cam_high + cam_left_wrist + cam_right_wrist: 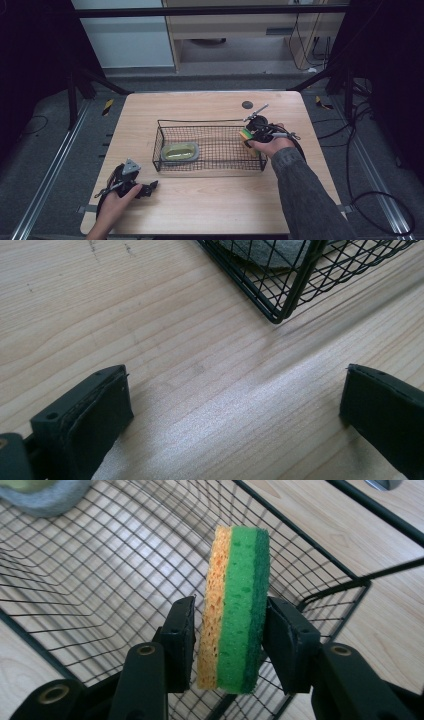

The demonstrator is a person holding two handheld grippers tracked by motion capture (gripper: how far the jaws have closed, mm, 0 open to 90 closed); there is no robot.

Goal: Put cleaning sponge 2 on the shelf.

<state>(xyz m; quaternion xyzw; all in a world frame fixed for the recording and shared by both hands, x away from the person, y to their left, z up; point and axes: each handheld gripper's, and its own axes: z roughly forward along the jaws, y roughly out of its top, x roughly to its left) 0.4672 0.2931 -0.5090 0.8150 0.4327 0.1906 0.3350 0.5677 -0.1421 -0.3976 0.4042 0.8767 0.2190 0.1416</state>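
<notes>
Nearest the camera in the high view, the person's left hand [116, 197] is resting on the bench [210, 210] at about 7 o'clock of the bench top, carrying the left claw [150, 187]. In the left gripper view its two black jaws are standing wide apart with bare wood grain between them, gripping nothing, and the near corner of the wire basket [285, 295] is lying toward 1 o'clock, just beyond the jaws.

Farther in, the black wire basket [210, 167] is sitting at the centre of the bench. A grey dish [180, 152] with a pale green inside is lying on the basket floor toward its 9 o'clock end.

At the basket's 3 o'clock end, the person's right hand [271, 145], in a grey sleeve [300, 185], is holding the right claw [248, 136] at the rim. In the right gripper view this claw is closing on a sponge [235, 615]: the sponge is standing on edge between the pads, its orange layer facing one jaw, its dark green scouring layer pressing against the other, and a bright green layer lying between. The sponge is hanging inside the basket's end, above the mesh floor [100, 570], with the basket corner toward 3 o'clock and the grey dish well apart toward 11 o'clock.

At 12 o'clock of the bench a small dark round disc [247, 105] is lying.
</notes>
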